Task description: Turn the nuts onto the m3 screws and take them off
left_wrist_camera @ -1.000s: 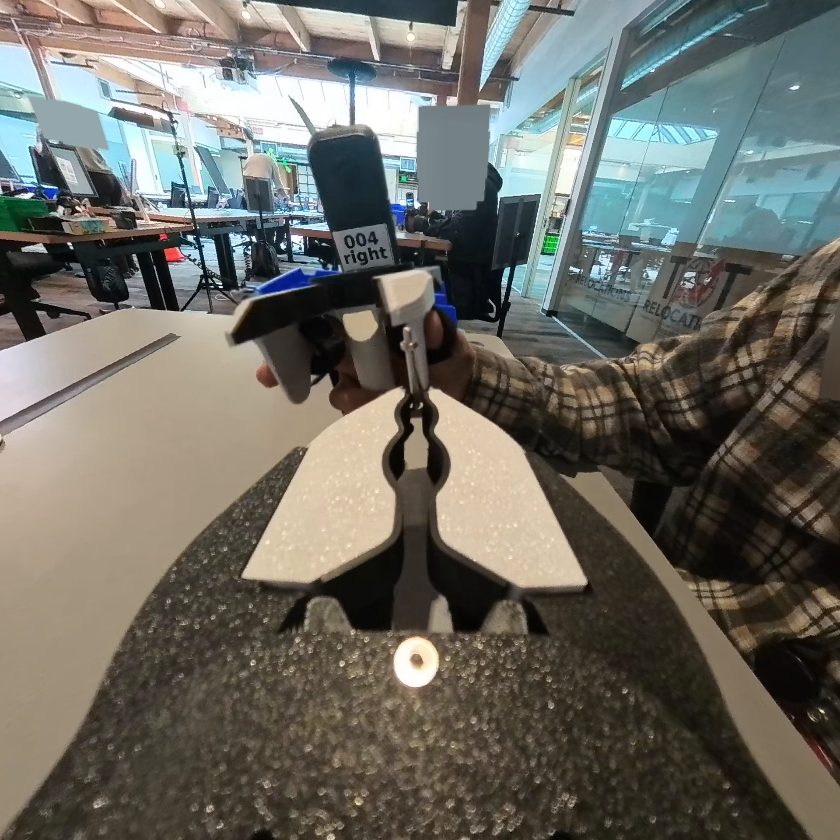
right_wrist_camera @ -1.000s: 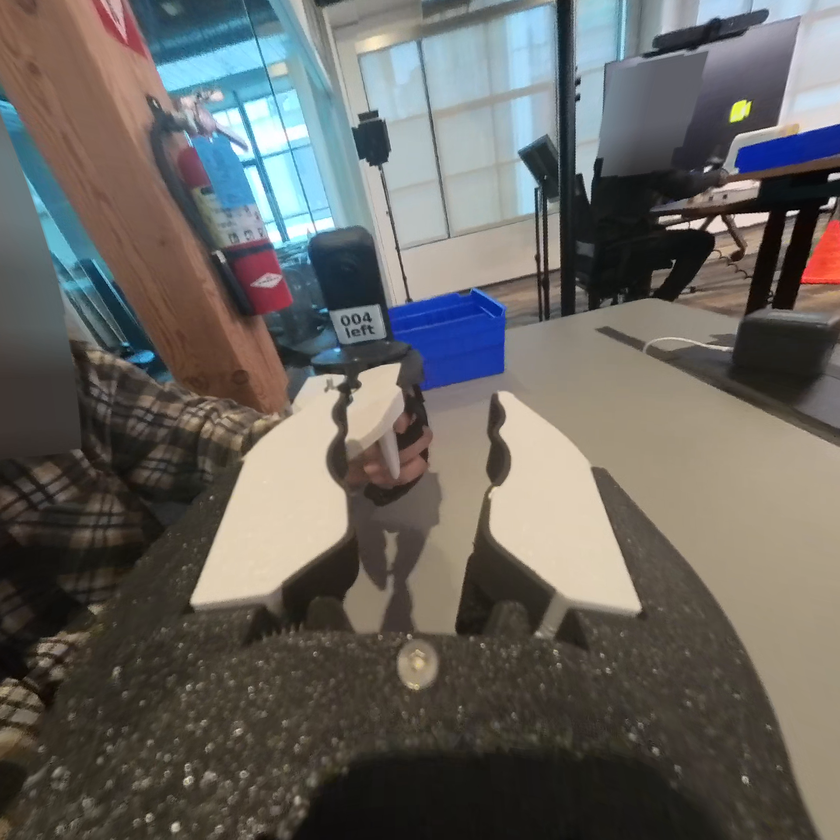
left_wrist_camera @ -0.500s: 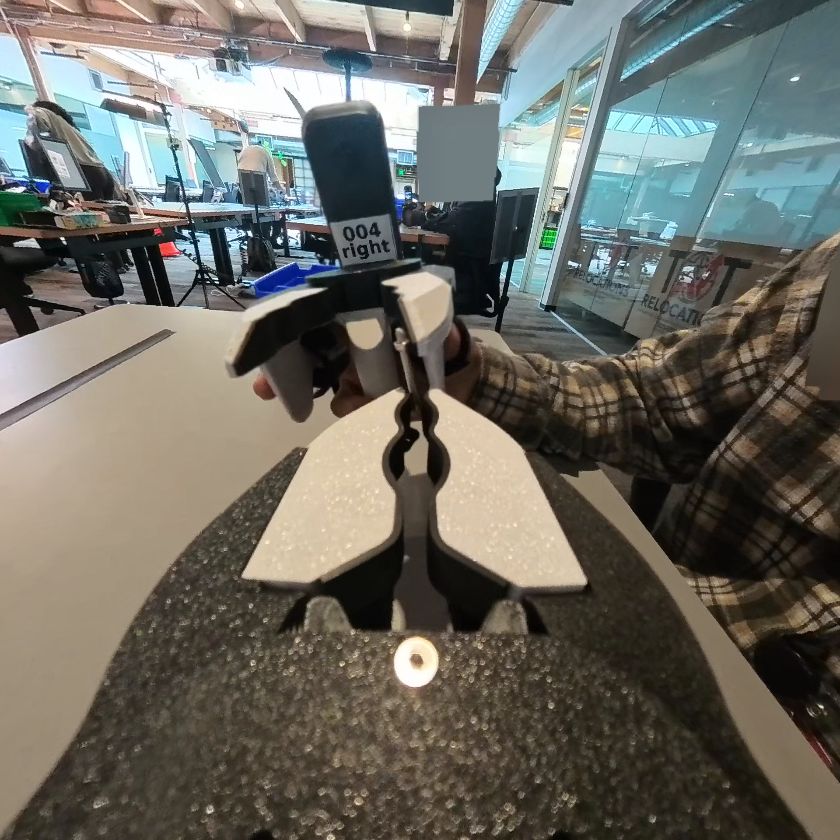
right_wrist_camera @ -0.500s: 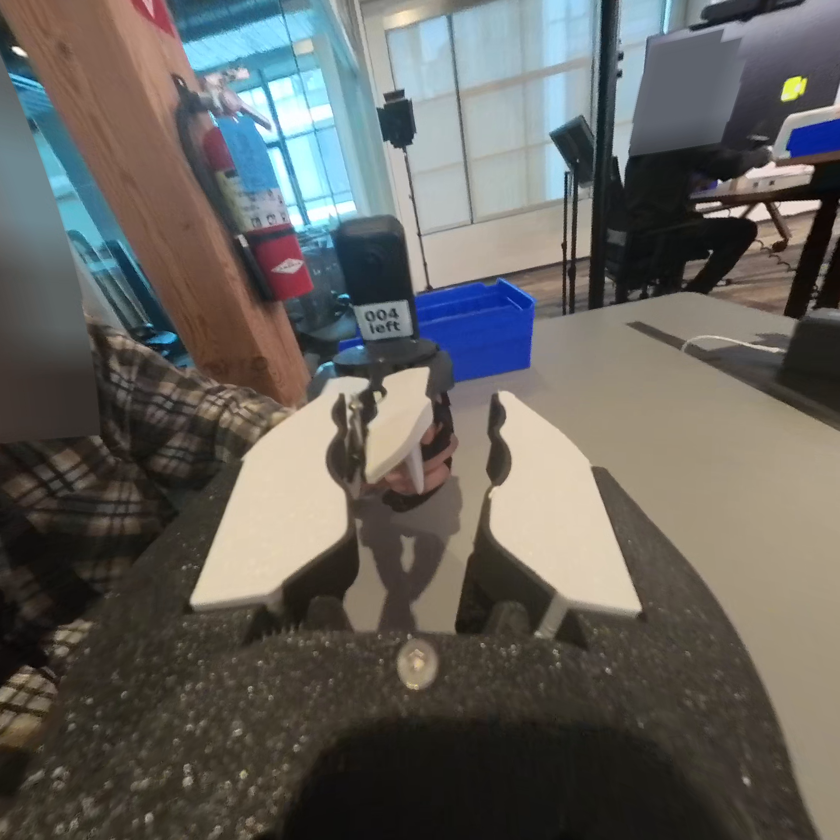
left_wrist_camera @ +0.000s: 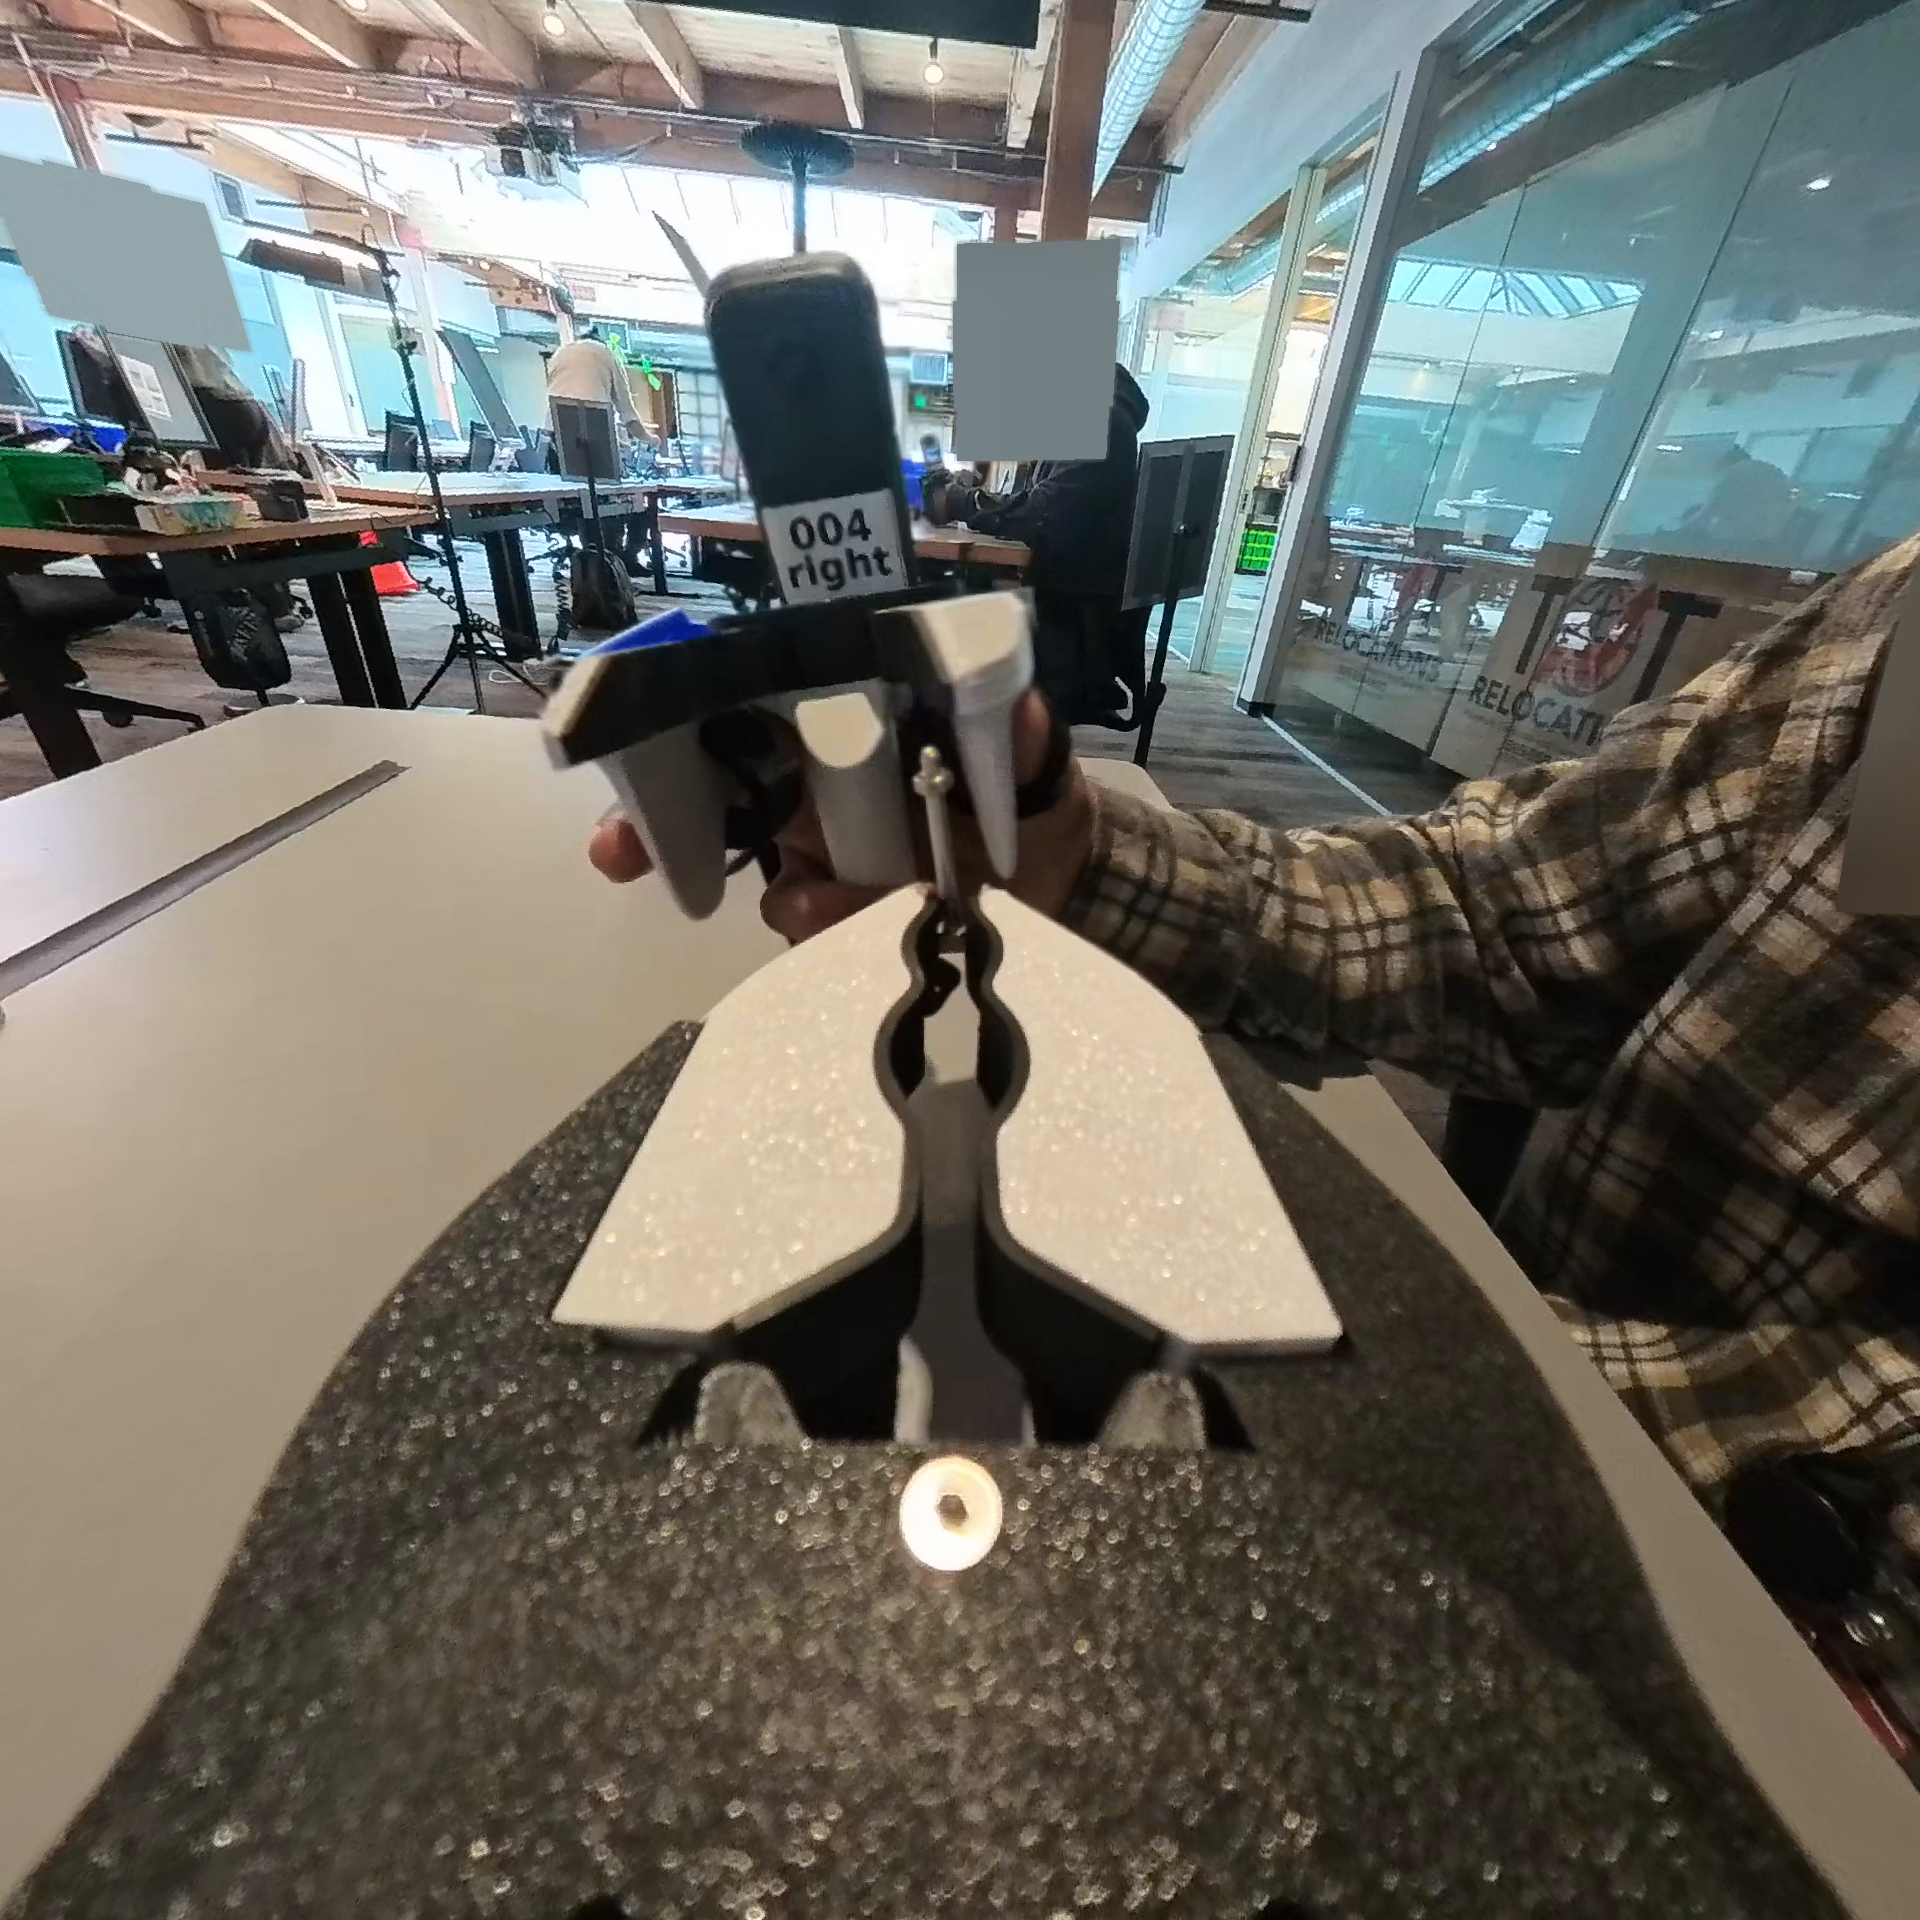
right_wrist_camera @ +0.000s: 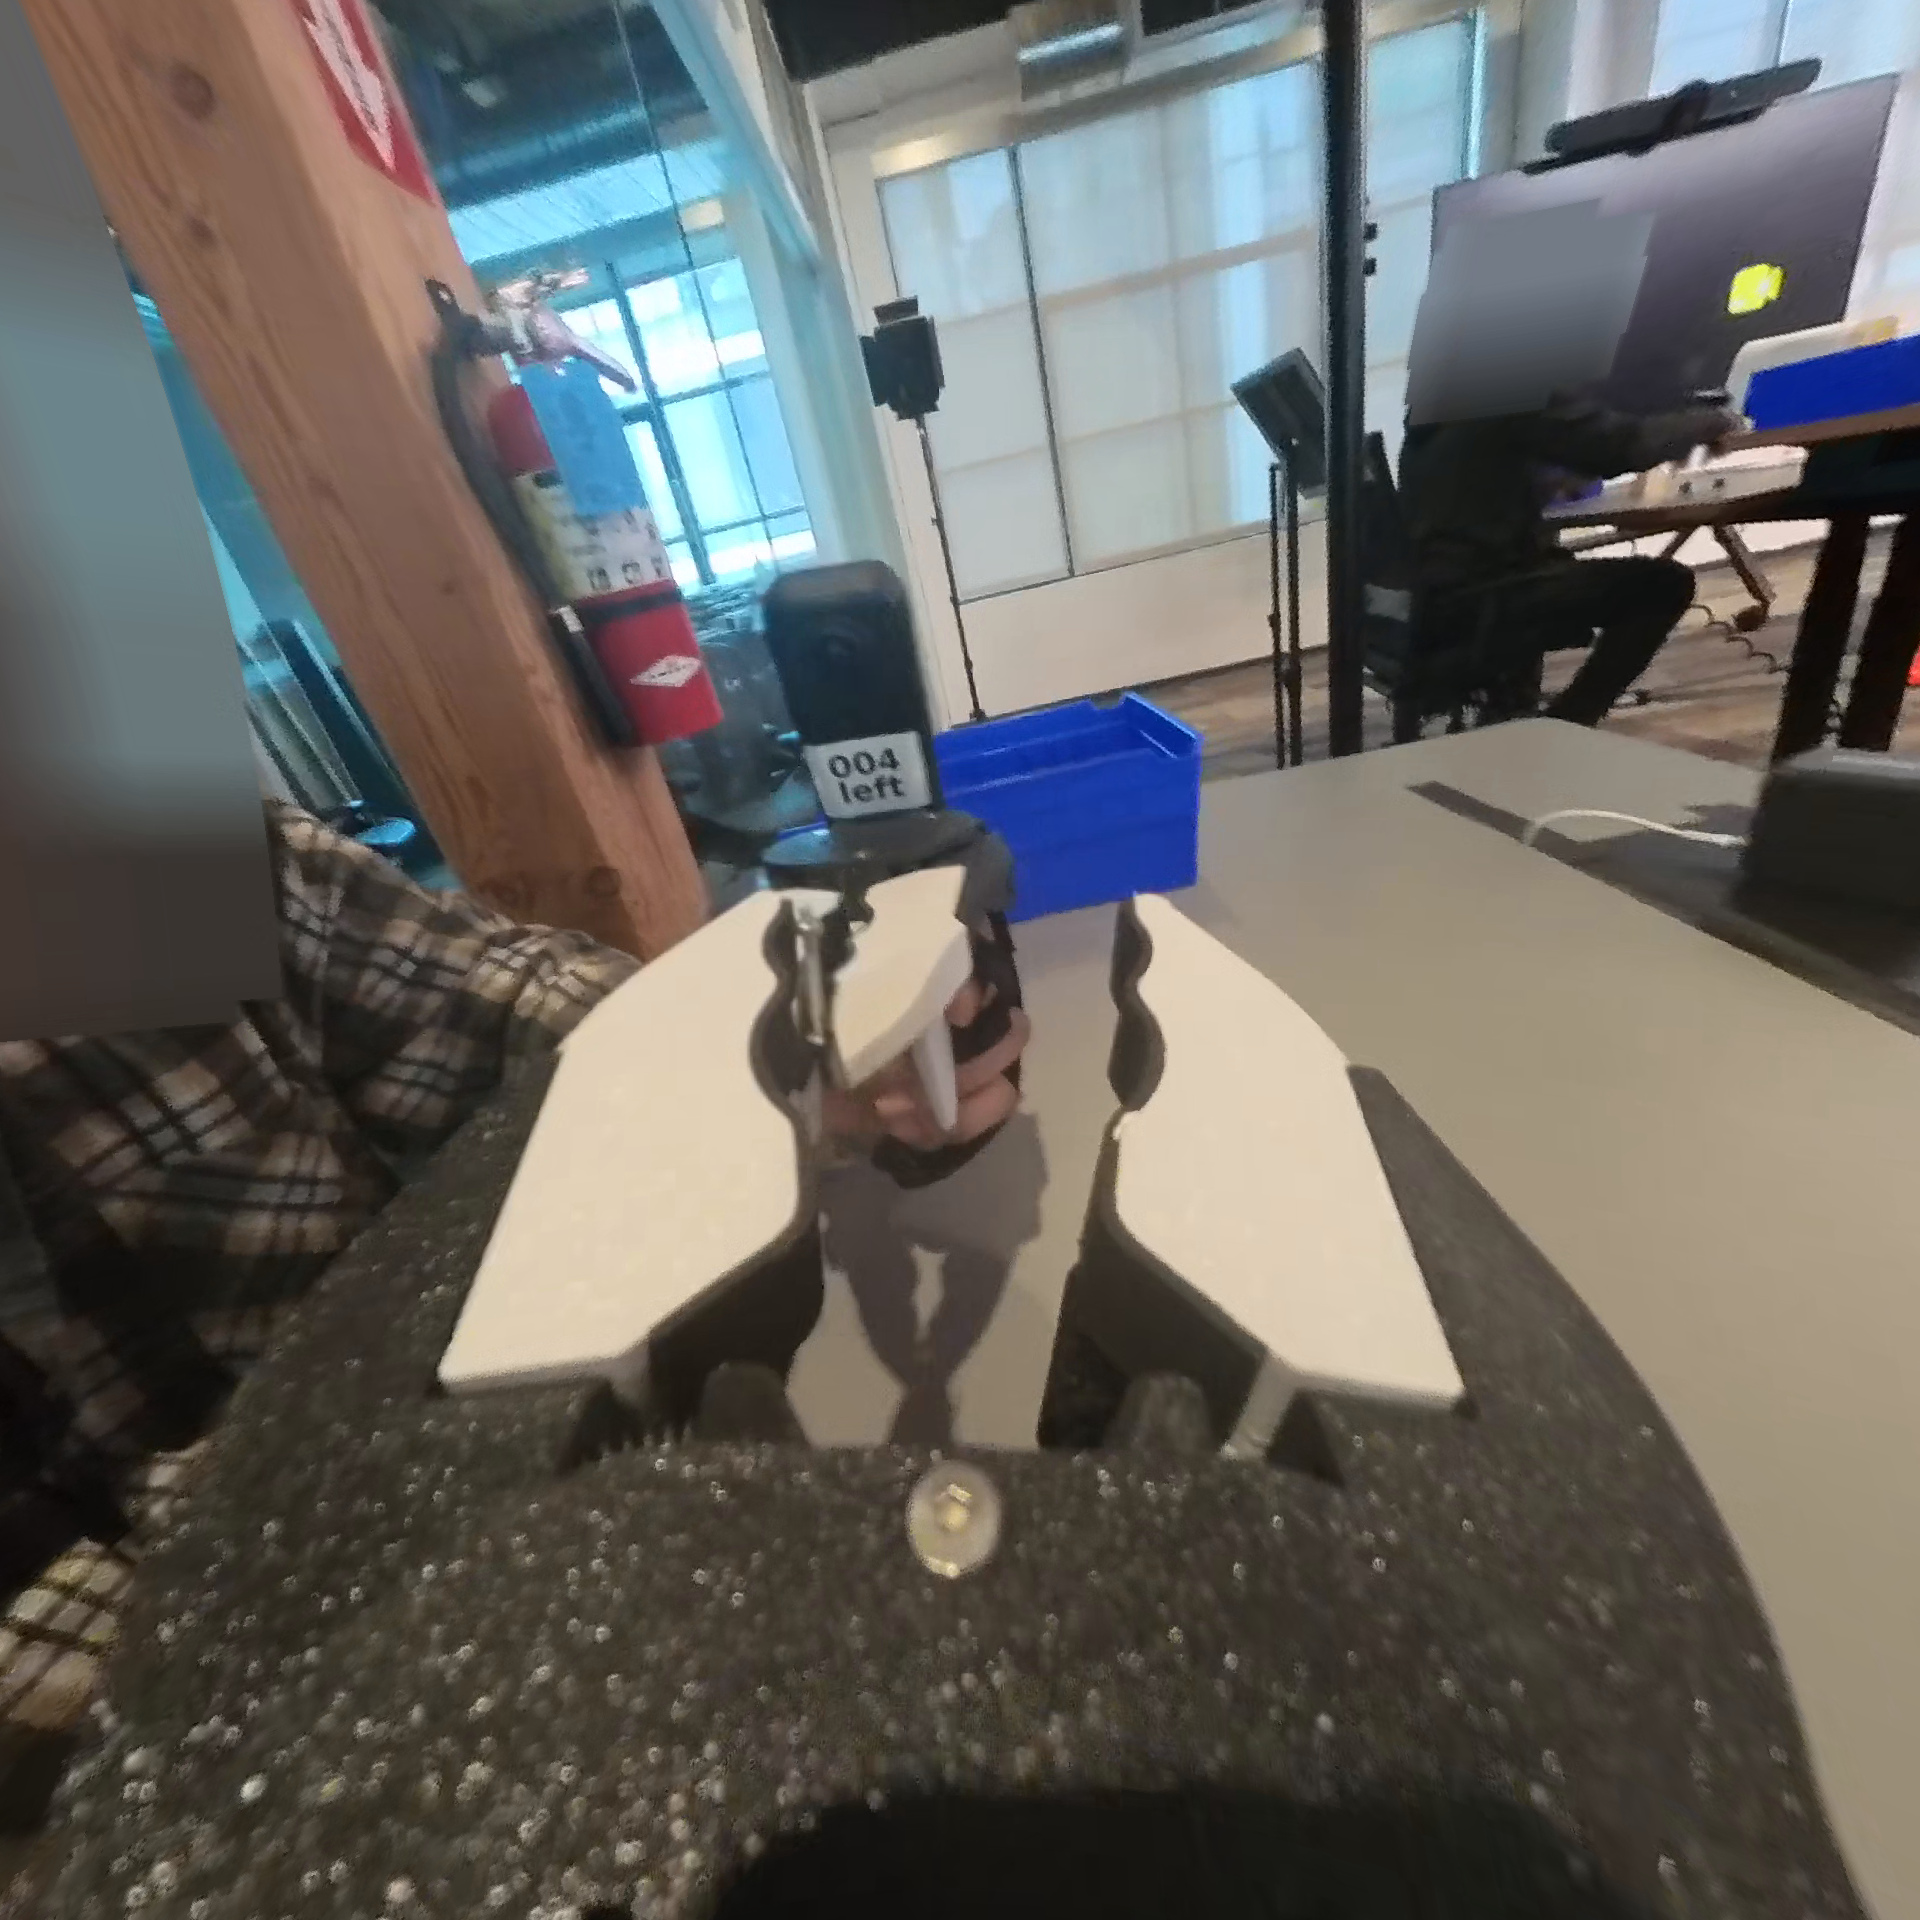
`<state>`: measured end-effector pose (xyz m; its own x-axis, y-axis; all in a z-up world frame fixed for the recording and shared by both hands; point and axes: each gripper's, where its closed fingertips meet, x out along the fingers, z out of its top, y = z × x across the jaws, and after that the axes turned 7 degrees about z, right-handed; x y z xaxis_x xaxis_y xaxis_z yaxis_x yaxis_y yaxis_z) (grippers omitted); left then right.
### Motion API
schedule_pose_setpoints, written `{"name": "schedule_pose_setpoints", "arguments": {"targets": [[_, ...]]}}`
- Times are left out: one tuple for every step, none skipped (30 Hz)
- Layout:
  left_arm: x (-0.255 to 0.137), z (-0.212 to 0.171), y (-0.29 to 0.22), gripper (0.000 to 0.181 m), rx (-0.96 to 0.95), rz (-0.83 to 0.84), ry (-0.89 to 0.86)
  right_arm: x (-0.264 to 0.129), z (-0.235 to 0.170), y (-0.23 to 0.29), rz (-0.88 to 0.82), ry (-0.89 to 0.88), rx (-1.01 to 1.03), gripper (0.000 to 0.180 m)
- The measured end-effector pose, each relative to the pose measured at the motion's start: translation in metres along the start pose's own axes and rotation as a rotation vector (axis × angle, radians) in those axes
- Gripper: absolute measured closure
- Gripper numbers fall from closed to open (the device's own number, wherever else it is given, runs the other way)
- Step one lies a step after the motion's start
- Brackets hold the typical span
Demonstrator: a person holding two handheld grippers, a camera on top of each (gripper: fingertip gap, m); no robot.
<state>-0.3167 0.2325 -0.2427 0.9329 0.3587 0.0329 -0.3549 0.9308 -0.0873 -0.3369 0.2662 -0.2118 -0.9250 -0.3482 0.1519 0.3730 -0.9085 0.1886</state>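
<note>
My left gripper (left_wrist_camera: 951, 920) is shut on the lower end of a thin silver screw (left_wrist_camera: 937, 831), which stands up from its tips. I cannot make out a nut on it. My right gripper (right_wrist_camera: 956, 925) is open and empty. It faces the left gripper, which also shows in the right wrist view (right_wrist_camera: 831, 1070). There the screw (right_wrist_camera: 810, 987) lies just inside the right gripper's left finger (right_wrist_camera: 644, 1143), between the jaws. The right gripper also shows in the left wrist view (left_wrist_camera: 831, 831), held by a hand, with the screw between its fingers.
Both grippers are held above a grey table (left_wrist_camera: 260, 987). A blue bin (right_wrist_camera: 1070, 800) stands at its far edge and a dark box with a white cable (right_wrist_camera: 1829, 831) at the right. A plaid sleeve (left_wrist_camera: 1507, 987) reaches in from the right.
The left gripper with the screw has come in deeper between the open right fingers, next to its left finger. Both grippers have tilted a little. Neither grip has changed.
</note>
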Motion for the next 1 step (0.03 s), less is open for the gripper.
{"name": "schedule_pose_setpoints", "arguments": {"targets": [[0.0005,-0.0007,0.0,0.177,-0.002,-0.001,0.002,0.0058,-0.0014,0.0044,0.015,0.012,-0.01,0.122]]}}
